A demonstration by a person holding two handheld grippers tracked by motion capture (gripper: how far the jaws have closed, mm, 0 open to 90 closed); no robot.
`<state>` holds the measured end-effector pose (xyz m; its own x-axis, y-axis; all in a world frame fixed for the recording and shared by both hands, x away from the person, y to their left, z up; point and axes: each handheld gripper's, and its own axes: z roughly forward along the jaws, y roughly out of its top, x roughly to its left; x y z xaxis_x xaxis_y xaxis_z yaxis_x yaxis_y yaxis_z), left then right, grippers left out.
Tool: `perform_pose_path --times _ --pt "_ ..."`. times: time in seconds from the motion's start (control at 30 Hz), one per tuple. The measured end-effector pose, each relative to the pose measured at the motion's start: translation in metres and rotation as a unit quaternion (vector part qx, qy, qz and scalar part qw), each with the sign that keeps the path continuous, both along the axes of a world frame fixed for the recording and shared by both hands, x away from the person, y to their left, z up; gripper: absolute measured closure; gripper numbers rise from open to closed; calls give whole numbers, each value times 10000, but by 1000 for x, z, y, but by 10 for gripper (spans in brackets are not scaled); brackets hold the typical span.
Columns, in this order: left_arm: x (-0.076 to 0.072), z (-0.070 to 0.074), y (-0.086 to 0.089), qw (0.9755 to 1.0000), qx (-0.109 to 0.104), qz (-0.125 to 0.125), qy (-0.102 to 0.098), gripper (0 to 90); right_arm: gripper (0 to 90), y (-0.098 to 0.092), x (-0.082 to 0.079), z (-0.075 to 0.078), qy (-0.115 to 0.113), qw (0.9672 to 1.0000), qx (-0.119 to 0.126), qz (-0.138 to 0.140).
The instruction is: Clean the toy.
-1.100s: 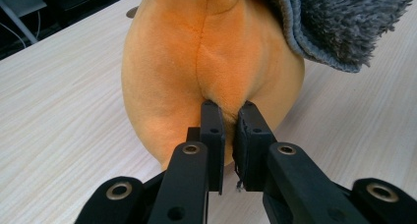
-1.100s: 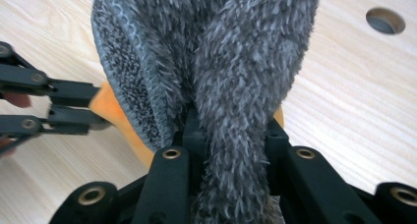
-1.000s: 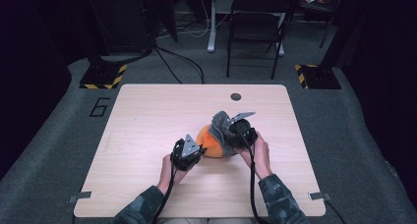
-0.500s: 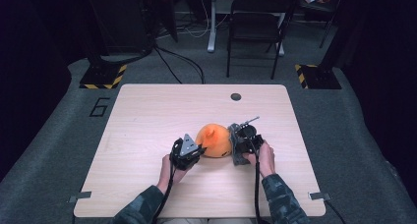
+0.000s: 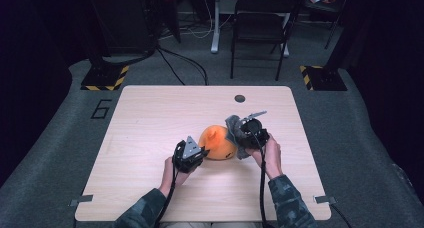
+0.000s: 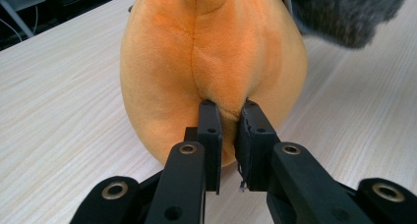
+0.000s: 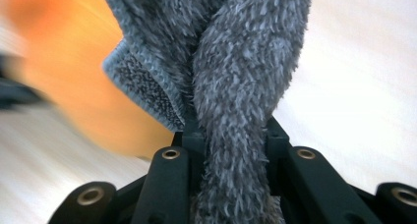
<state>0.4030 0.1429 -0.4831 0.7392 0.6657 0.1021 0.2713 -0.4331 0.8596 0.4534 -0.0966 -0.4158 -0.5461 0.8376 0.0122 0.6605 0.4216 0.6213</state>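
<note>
At the near edge of the table (image 5: 150,198), your two forearms come in over the wood, and your left gripper (image 6: 228,111) sits just in front of your left hand (image 5: 172,169), its fingers (image 6: 210,135) drawn almost together and pinching a fold of plush at the near bottom of the orange plush toy (image 5: 216,143). You can see that pinch up close in the left gripper view: a small ridge of orange fabric squeezed between the two black pads, the toy's seam running straight up above them. Over on the other side, your right gripper (image 7: 231,135) has its fingers clamped on a grey fuzzy cloth (image 7: 236,62), the pile bunched and twisted right through the grip. In the high view that cloth (image 5: 234,130) hangs against the right side of the toy, touching it. The toy itself rests on the table a little right of centre, between your two grippers. Farther out, a small dark round hole (image 5: 240,98) marks the table's far edge, and beyond that a black chair (image 5: 260,28) stands on the grey floor.
</note>
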Motion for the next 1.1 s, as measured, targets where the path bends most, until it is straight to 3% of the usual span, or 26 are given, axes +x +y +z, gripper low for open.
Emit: perform_pose_path --times 0.03,0.1,0.17,0.23,0.4,0.53,0.6,0.87,1.0,1.1 --pt "0 0 0 10000 7 -1 8 812 718 7 -6 7 -213 9997 109 91" --pt "-1 0 -1 10000 12 -4 -6 812 717 17 -13 14 -394 9986 211 290" --pt "-1 0 -1 10000 25 -19 -8 811 716 27 -17 16 -547 9975 102 429" --pt "-1 0 -1 10000 16 -30 25 810 715 31 -17 11 -552 9976 -8 429" --pt "-1 -1 -3 10000 38 -52 -21 809 714 18 -7 -1 -276 9993 129 222" --pt "-1 -1 -2 10000 33 -54 -5 806 715 5 2 -15 70 10000 -35 60" --pt "-1 -1 -2 10000 19 -56 -20 805 715 1 5 -22 233 9997 22 -19" --pt "-2 0 -3 10000 28 -46 -44 800 715 -12 16 -49 675 9974 -96 -220" --pt "-1 -1 -2 10000 -3 -37 -35 799 715 -16 21 -66 1009 9935 -404 -343" --pt "-1 -1 -1 10000 -13 -15 -26 797 718 -17 22 -62 996 9933 -461 -357"
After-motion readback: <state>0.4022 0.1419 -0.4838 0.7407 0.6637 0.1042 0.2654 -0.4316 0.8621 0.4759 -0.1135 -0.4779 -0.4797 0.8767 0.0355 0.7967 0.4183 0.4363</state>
